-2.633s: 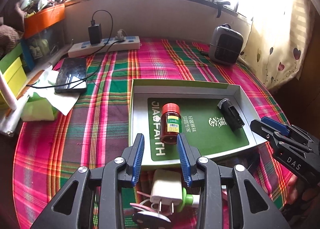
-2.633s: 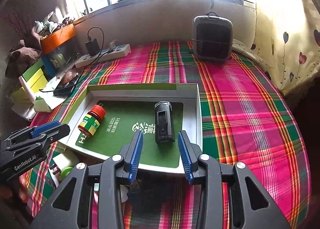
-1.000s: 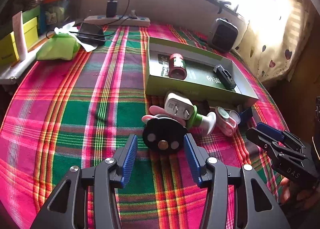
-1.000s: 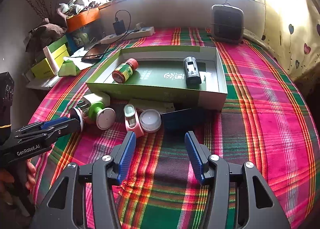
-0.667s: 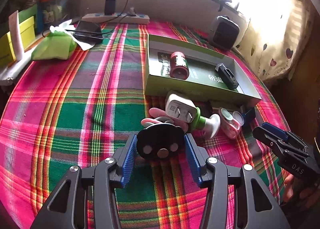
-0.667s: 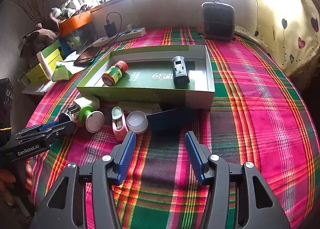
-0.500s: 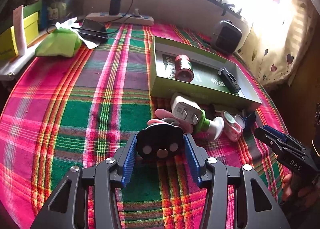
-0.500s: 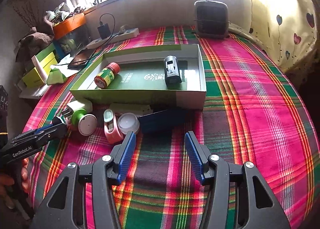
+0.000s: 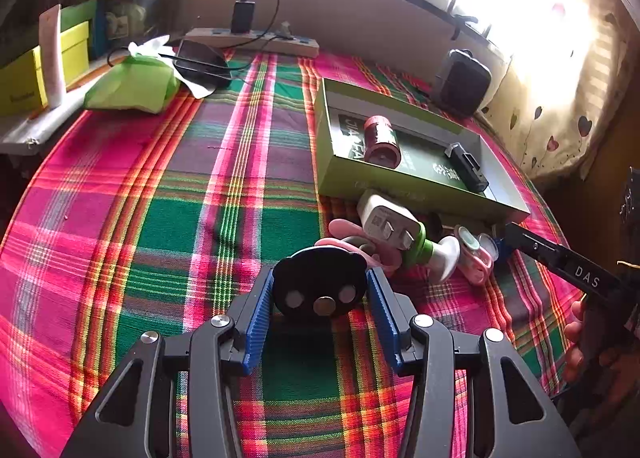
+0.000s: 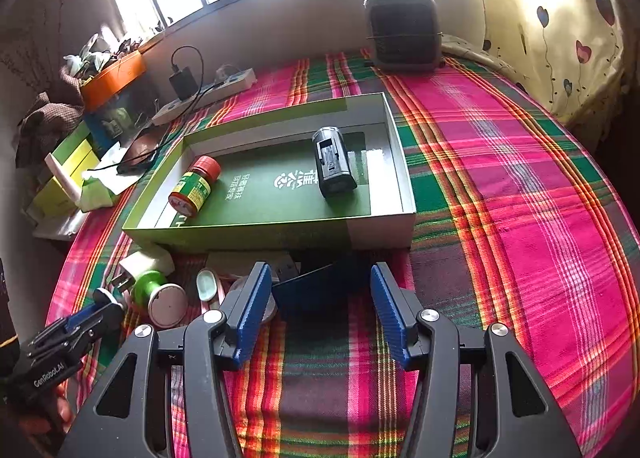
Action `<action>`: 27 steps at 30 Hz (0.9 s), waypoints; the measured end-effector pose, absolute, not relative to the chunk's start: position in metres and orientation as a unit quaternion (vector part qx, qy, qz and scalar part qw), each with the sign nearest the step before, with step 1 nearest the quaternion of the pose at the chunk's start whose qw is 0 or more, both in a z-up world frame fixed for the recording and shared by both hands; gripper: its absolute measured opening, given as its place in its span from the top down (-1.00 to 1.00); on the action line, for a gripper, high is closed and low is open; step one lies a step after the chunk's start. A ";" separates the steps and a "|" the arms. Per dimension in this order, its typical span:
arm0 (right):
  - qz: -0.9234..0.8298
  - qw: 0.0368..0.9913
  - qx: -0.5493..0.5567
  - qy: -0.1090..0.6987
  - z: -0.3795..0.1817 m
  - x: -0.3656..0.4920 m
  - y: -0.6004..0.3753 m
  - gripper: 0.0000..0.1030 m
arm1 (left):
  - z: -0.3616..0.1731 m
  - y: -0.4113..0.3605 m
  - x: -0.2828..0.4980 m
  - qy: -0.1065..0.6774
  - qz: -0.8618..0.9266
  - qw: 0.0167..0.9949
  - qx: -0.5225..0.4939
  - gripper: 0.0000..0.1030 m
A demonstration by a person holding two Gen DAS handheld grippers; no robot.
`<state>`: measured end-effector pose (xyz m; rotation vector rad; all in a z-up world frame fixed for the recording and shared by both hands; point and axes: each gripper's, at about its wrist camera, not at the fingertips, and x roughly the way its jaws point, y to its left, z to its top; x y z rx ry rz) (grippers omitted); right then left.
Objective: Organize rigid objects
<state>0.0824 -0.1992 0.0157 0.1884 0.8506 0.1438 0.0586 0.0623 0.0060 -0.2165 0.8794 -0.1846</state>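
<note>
In the left wrist view my left gripper [image 9: 320, 298] is shut on a black bear-shaped disc [image 9: 320, 282] with three metal spots, both blue pads against its sides. Just beyond lie a white charger plug [image 9: 386, 218], a green-and-white suction piece [image 9: 436, 254] and a pink item [image 9: 474, 258]. The green box [image 10: 260, 234] holds a red pill bottle [image 10: 194, 186] and a black battery pack [image 10: 334, 166]. My right gripper [image 10: 320, 298] is open, with a dark blue flat case [image 10: 316, 290] lying between its tips, against the box front.
A plaid cloth covers the table. A small grey heater [image 10: 404, 34] stands at the back. A power strip [image 9: 256, 42], a phone [image 9: 200, 58], a green tissue pack [image 9: 132, 86] and a yellow box [image 9: 24, 74] sit at the far left. A hand [image 9: 580, 346] holds the right gripper.
Both grippers drew back from the box. The left one then moved onto the black disc and took hold of it. The right one advanced until the blue case lay between its tips.
</note>
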 end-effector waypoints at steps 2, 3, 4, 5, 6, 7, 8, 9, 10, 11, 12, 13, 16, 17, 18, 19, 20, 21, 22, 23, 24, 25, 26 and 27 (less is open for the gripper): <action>0.070 0.906 0.078 0.410 0.016 0.084 -0.194 -0.06 | 0.006 0.062 0.059 0.424 -0.089 0.895 -0.104 0.11; 0.068 0.907 0.070 0.410 0.016 0.084 -0.192 -0.07 | 0.006 0.062 0.059 0.423 -0.089 0.896 -0.103 0.11; 0.066 0.907 0.067 0.410 0.015 0.085 -0.190 -0.11 | 0.006 0.062 0.058 0.423 -0.088 0.896 -0.101 0.11; 0.063 0.907 0.066 0.411 0.015 0.086 -0.189 -0.12 | 0.006 0.062 0.058 0.424 -0.088 0.896 -0.101 0.11; 0.060 0.907 0.066 0.411 0.014 0.087 -0.189 -0.12 | 0.006 0.062 0.058 0.423 -0.088 0.896 -0.099 0.11; 0.056 0.907 0.062 0.412 0.014 0.088 -0.189 -0.12 | 0.006 0.062 0.059 0.423 -0.088 0.896 -0.100 0.11; 0.052 0.907 0.058 0.414 0.014 0.087 -0.189 -0.12 | 0.006 0.061 0.059 0.423 -0.088 0.896 -0.101 0.11; 0.050 0.907 0.054 0.415 0.013 0.086 -0.190 -0.12 | 0.006 0.061 0.058 0.423 -0.088 0.896 -0.101 0.11; 0.047 0.906 0.050 0.418 0.012 0.086 -0.191 -0.12 | 0.006 0.061 0.058 0.423 -0.088 0.896 -0.101 0.11; 0.045 0.905 0.047 0.419 0.011 0.085 -0.192 -0.12 | 0.006 0.061 0.058 0.424 -0.088 0.896 -0.101 0.11; 0.042 0.905 0.046 0.421 0.010 0.083 -0.194 -0.12 | 0.006 0.061 0.058 0.423 -0.088 0.896 -0.100 0.11; 0.040 0.904 0.047 0.423 0.010 0.082 -0.197 -0.13 | 0.006 0.061 0.058 0.423 -0.088 0.896 -0.100 0.11; 0.034 0.903 0.052 0.424 0.009 0.077 -0.203 -0.13 | 0.006 0.061 0.058 0.423 -0.088 0.896 -0.100 0.11; 0.031 0.903 0.051 0.425 0.010 0.076 -0.204 -0.13 | 0.006 0.061 0.058 0.423 -0.088 0.896 -0.100 0.11; 0.029 0.904 0.048 0.425 0.010 0.075 -0.205 -0.13 | 0.006 0.061 0.058 0.423 -0.088 0.896 -0.101 0.11; 0.025 0.904 0.044 0.425 0.010 0.073 -0.207 -0.13 | 0.006 0.061 0.058 0.423 -0.088 0.896 -0.100 0.11; 0.023 0.904 0.041 0.425 0.011 0.071 -0.208 -0.13 | 0.006 0.061 0.058 0.423 -0.088 0.896 -0.100 0.11; 0.020 0.905 0.035 0.424 0.011 0.069 -0.210 -0.13 | 0.005 0.061 0.058 0.423 -0.088 0.896 -0.100 0.11; 0.013 0.904 0.027 0.426 0.010 0.068 -0.211 -0.13 | 0.006 0.061 0.058 0.423 -0.088 0.896 -0.100 0.11; 0.005 0.903 0.021 0.430 0.009 0.067 -0.213 -0.13 | 0.005 0.061 0.058 0.423 -0.088 0.896 -0.100 0.11; 0.002 0.903 0.020 0.430 0.008 0.066 -0.215 -0.13 | 0.005 0.061 0.058 0.423 -0.087 0.896 -0.100 0.11; 0.000 0.903 0.021 0.429 0.008 0.065 -0.217 -0.13 | 0.005 0.061 0.058 0.423 -0.087 0.897 -0.099 0.11; -0.004 0.903 0.021 0.430 0.009 0.065 -0.218 -0.13 | 0.005 0.061 0.057 0.423 -0.087 0.897 -0.099 0.11; -0.004 0.903 0.020 0.428 0.009 0.065 -0.219 -0.13 | 0.005 0.061 0.057 0.423 -0.087 0.897 -0.099 0.11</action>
